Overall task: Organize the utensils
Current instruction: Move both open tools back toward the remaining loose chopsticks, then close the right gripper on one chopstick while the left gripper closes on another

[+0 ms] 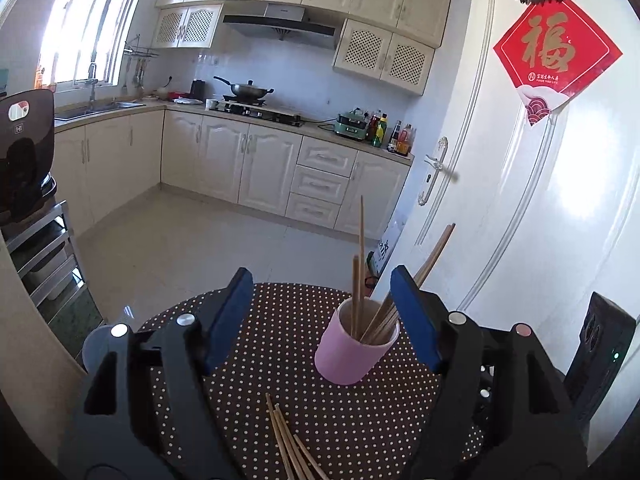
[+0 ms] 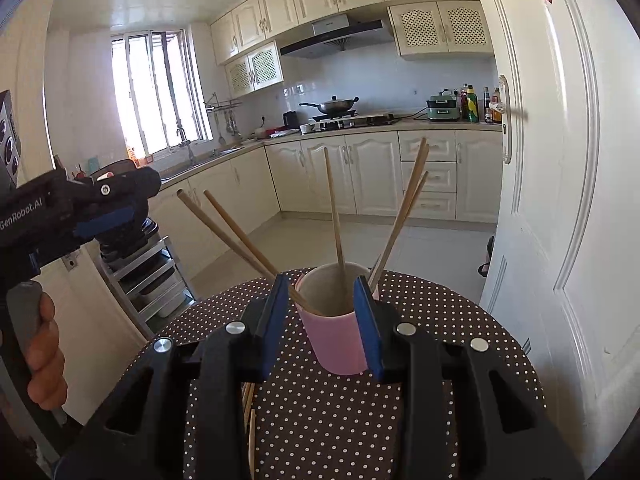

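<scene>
The pink cup (image 2: pixel 338 332) stands on the dotted table (image 2: pixel 460 320), clamped between the right gripper (image 2: pixel 326 322) jaws; chopsticks (image 2: pixel 336 216) lean inside it; more chopsticks (image 1: pixel 290 444) lie on the table just before the cup; the left gripper (image 1: pixel 320 316) jaws gape, empty; a sideways tug could tip the cup and spill them.

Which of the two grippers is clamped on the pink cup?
The right gripper: its blue pads press both sides of the pink cup. The left gripper stands open, holding nothing.
</scene>
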`<action>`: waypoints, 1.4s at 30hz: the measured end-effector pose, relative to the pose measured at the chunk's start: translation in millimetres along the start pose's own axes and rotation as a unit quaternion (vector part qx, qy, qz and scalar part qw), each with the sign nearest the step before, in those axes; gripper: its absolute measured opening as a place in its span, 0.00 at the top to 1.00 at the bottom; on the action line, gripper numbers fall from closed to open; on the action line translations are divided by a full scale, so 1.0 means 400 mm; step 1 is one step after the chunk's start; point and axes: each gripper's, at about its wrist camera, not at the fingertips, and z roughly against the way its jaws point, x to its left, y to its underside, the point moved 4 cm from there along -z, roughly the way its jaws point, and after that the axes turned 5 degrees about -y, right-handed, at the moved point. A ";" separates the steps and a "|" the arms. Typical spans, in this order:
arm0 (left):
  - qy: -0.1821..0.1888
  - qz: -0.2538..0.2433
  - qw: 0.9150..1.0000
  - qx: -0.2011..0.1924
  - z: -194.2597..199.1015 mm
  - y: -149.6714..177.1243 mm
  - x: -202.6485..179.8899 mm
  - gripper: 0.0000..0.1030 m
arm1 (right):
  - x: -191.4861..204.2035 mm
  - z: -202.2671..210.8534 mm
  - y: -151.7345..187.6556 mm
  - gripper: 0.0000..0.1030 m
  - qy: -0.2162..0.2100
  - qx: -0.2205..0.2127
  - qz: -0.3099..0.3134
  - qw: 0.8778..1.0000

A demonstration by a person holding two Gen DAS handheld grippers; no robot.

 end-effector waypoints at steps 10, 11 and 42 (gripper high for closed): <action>-0.015 -0.022 0.991 0.129 -0.036 0.157 0.068 0.31 | 0.049 -0.030 0.094 0.69 -0.015 0.074 0.005 0.997; -0.018 -0.026 0.990 0.140 -0.041 0.171 0.071 0.31 | 0.055 -0.037 0.106 0.69 -0.017 0.086 0.005 0.996; -0.018 -0.039 0.955 0.293 -0.132 0.434 0.138 0.31 | 0.174 -0.236 0.343 0.95 -0.050 0.324 0.045 0.944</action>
